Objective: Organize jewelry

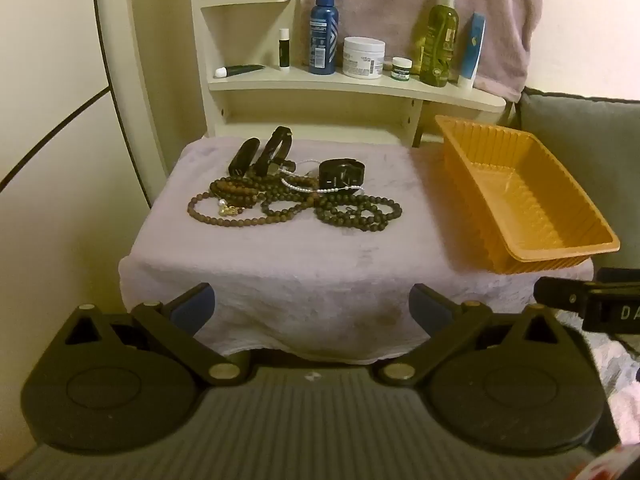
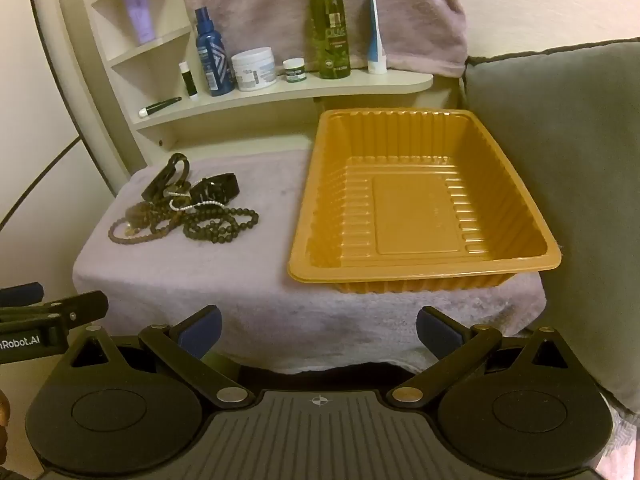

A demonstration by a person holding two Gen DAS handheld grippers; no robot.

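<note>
A tangle of jewelry lies on a small table draped in a pale lilac towel (image 1: 288, 264): dark wooden bead strands (image 1: 296, 208) (image 2: 192, 224), a thin pearl bracelet (image 1: 320, 189), black bands (image 1: 260, 152) and a black watch (image 1: 342, 170) (image 2: 216, 188). To its right sits an orange ribbed plastic tray (image 1: 560, 248) (image 2: 420, 272), with nothing in it. My left gripper (image 1: 312, 308) hangs open before the table's near edge, short of the beads. My right gripper (image 2: 318, 330) is open too, in front of the tray. Nothing is between either pair of fingers.
A cream corner shelf (image 1: 360, 86) behind the table carries a blue spray bottle (image 1: 323, 32), a white jar (image 1: 363, 57), a green bottle (image 1: 438, 36) and tubes. A grey cushion (image 2: 560, 160) presses against the tray's right side. A pinkish towel (image 1: 420, 8) hangs behind.
</note>
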